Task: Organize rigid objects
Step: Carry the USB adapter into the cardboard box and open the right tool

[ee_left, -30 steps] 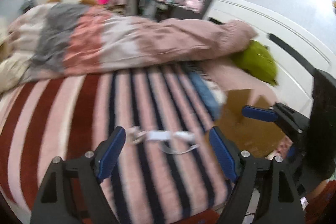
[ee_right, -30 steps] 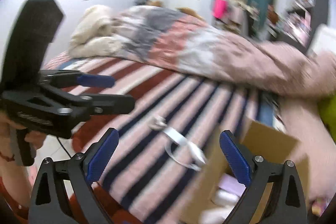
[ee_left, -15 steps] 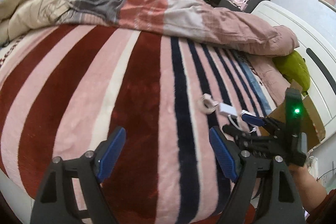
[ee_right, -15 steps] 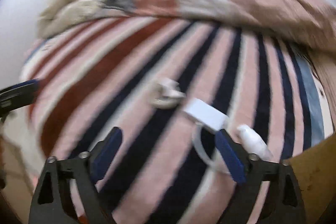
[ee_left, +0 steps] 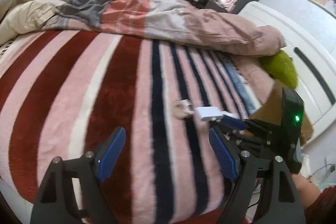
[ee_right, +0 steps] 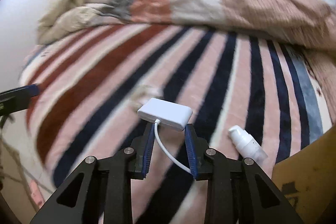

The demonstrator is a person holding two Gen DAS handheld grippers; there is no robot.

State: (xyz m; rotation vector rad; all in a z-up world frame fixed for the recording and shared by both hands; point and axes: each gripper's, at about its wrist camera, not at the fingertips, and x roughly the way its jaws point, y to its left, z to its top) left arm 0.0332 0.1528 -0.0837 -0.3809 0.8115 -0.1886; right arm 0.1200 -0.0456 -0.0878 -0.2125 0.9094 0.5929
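Observation:
A white adapter box with a short white cable lies on the striped blanket. My right gripper is closed around its near edge, blue pads against both sides. The adapter also shows in the left wrist view, with the right gripper at it. A white pump bottle lies just right of the adapter. A small pale coiled object lies left of the adapter; it is blurred. My left gripper is open and empty above the blanket's near edge.
A cardboard box stands at the bed's right edge, also in the left wrist view. A rumpled duvet covers the far side of the bed. A green pillow lies by the white headboard.
My right gripper has moved in onto the white adapter and closed on it. The left gripper has stayed open, its view shifting slightly.

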